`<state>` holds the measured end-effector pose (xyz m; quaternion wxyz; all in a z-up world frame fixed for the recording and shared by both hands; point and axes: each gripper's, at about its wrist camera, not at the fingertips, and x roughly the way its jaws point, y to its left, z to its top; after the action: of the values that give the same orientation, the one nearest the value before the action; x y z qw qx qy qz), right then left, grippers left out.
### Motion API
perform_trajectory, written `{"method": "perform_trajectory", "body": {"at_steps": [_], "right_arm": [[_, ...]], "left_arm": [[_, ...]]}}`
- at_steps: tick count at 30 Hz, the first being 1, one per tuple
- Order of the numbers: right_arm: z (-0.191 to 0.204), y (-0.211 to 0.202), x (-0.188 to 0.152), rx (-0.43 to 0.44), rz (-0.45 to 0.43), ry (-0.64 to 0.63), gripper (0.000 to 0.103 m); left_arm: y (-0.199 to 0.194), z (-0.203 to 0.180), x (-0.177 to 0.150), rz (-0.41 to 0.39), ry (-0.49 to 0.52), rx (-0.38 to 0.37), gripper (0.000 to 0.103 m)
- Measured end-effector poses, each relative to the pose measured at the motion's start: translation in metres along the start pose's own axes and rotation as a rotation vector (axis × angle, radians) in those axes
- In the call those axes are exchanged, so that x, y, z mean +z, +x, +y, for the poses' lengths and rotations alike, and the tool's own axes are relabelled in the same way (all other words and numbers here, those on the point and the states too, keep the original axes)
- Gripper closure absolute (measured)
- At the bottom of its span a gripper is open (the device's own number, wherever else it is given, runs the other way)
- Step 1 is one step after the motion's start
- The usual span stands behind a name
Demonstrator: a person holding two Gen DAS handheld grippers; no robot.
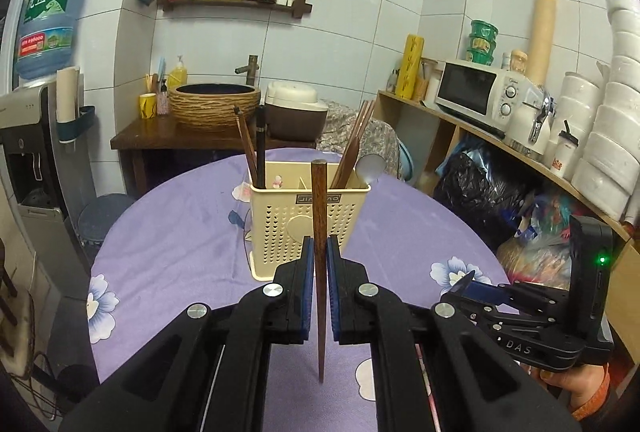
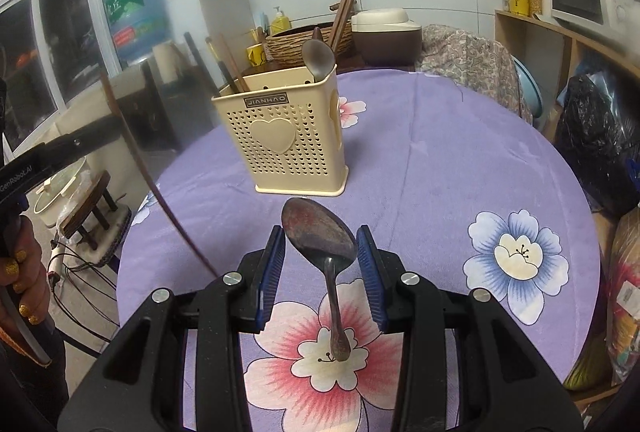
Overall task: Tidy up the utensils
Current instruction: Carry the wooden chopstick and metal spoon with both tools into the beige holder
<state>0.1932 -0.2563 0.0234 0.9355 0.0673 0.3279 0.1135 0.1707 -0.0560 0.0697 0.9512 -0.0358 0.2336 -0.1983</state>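
A cream perforated utensil holder (image 1: 308, 228) stands on the purple floral table; it also shows in the right wrist view (image 2: 286, 135). It holds several chopsticks (image 1: 250, 147) and a metal spoon (image 2: 318, 57). My left gripper (image 1: 320, 252) is shut on a brown chopstick (image 1: 319, 216), held upright in front of the holder. The chopstick also shows in the right wrist view (image 2: 160, 199). My right gripper (image 2: 320, 244) is shut on the bowl of a dark metal spoon (image 2: 320, 232), handle pointing back toward the camera, just short of the holder.
The round table (image 2: 460, 151) has a purple flowered cloth. Behind it stand a wooden stand with a basin (image 1: 214, 103) and a rice cooker (image 1: 294, 107). A shelf with a microwave (image 1: 480, 91) runs along the right. A water dispenser (image 1: 36, 135) stands left.
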Motion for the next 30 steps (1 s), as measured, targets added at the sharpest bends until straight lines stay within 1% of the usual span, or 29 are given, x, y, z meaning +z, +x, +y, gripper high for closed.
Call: {"method": "perform_trajectory", "body": {"at_steps": [6,8,13,16,18,20,21,23,25,26,28,30], "right_arm": [[0.004,0.0,0.0,0.012,0.0,0.004,0.065],[0.006,0.001,0.002,0.028,0.006,0.0,0.065],[0.014,0.0,0.022,0.082,-0.011,-0.027,0.065],[0.027,-0.005,0.055,0.121,-0.051,-0.063,0.065],[0.035,-0.008,0.081,0.133,-0.086,-0.082,0.065],[0.043,-0.012,0.114,0.151,-0.129,-0.089,0.065],[0.047,-0.015,0.129,0.155,-0.154,-0.095,0.065],[0.057,-0.017,0.161,0.164,-0.196,-0.112,0.065],[0.063,-0.017,0.185,0.156,-0.237,-0.114,0.065],[0.066,-0.014,0.196,0.147,-0.253,-0.117,0.065],[0.071,-0.002,0.209,0.124,-0.27,-0.122,0.065],[0.073,0.015,0.213,0.099,-0.262,-0.124,0.065]], "left_arm": [[-0.001,0.004,-0.001,-0.009,-0.005,-0.001,0.095],[-0.002,0.005,0.0,-0.012,-0.006,-0.004,0.095],[-0.008,0.009,0.018,-0.035,0.006,-0.018,0.095],[-0.013,0.011,0.043,-0.059,0.012,-0.042,0.095],[-0.019,0.011,0.071,-0.093,0.022,-0.049,0.095],[-0.024,0.011,0.103,-0.134,0.029,-0.045,0.095],[-0.025,0.012,0.114,-0.148,0.028,-0.043,0.095],[-0.022,0.015,0.148,-0.17,0.019,-0.045,0.095],[-0.016,0.019,0.167,-0.182,0.001,-0.042,0.095],[-0.009,0.021,0.179,-0.194,-0.002,-0.026,0.095],[0.005,0.025,0.187,-0.192,-0.01,-0.006,0.095],[0.021,0.03,0.188,-0.181,-0.018,0.0,0.095]]}}
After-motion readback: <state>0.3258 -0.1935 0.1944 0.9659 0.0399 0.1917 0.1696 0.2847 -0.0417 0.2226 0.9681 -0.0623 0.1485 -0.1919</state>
